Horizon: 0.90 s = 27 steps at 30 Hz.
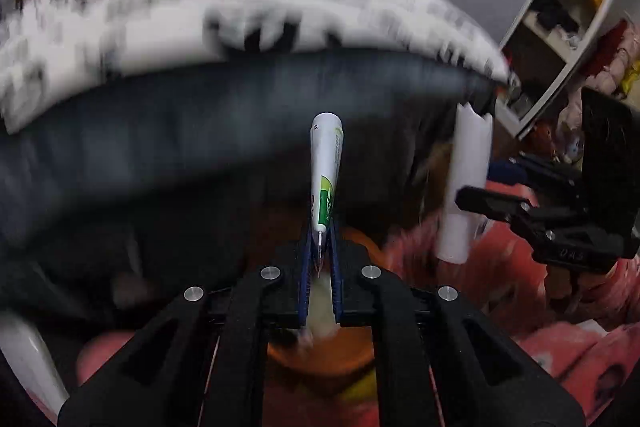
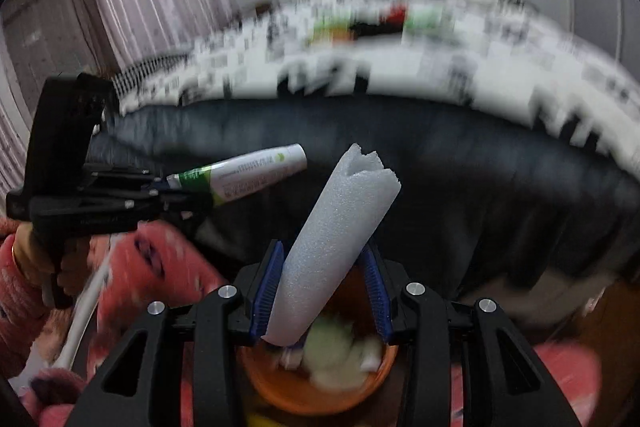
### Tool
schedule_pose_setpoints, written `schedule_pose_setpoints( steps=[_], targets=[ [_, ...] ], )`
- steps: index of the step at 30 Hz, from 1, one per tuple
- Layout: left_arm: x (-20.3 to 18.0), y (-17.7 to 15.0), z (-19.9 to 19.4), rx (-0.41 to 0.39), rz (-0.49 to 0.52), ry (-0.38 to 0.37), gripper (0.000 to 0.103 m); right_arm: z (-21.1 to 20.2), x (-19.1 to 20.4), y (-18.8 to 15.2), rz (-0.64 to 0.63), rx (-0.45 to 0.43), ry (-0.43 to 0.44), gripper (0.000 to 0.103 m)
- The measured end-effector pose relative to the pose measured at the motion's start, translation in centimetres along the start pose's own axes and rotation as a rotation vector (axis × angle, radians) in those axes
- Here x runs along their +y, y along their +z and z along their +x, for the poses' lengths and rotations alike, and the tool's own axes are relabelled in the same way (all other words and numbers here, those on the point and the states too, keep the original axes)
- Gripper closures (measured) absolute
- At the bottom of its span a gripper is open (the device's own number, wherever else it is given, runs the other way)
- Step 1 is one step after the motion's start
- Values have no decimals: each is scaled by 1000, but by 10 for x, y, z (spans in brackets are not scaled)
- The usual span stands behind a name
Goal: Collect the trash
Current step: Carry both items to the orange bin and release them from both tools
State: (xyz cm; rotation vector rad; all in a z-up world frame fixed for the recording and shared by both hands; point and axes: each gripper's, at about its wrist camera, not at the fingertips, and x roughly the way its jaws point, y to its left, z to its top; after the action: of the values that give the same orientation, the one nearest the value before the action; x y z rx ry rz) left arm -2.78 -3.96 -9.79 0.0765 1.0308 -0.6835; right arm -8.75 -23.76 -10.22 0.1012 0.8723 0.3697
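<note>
A: Where's the trash right now?

B: Both pieces are already in the tongs. The left gripper (image 1: pixel 320 251) is clenched on the flat crimped end of a tube (image 1: pixel 326 167); the tube's long axis runs straight out ahead of the jaws, cap end farthest away. The right gripper (image 2: pixel 320 291) is clamped round a foam roll (image 2: pixel 332 247), which sticks out forward and leans a little to the right, its torn end up and away.

A: And the bin?

B: An orange bin (image 2: pixel 280 393) sits below both pairs of tongs. In the right view its rim shows just under the jaws, with pale crumpled stuff already inside; the roll's lower end hangs over its mouth. In the left view the same orange shows beneath the fingers, though it's blurred.

A: Which one is better placed to drop?

B: I'd say the right. The roll's near end is over the opening, so it should fall in once the jaws part, but its far end leans past the rim and could tip it out. The tube sticks out past the bin, so that hand probably needs to tilt down first.

A: Are the two close?

B: Side by side, apart, the left one off to the right one's left. The background is too smeared to read.
</note>
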Motion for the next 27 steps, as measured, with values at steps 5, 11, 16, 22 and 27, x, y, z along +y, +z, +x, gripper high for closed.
schedule_pose_setpoints(
  steps=[5,11,16,22,27],
  targets=[
    [21,-51,81,253,-147,-19,95,75,-2,-41,22,291,-33,63],
    [32,-69,162,497,-206,26,95,156,-21,-84,90,602,-58,63],
    [43,-70,206,580,-227,79,95,186,-29,-99,144,712,-45,62],
    [41,-69,219,611,-225,105,70,193,-45,-108,241,758,-66,32],
    [45,-67,203,550,-266,138,52,186,-51,-102,287,714,-74,31]
  ],
)
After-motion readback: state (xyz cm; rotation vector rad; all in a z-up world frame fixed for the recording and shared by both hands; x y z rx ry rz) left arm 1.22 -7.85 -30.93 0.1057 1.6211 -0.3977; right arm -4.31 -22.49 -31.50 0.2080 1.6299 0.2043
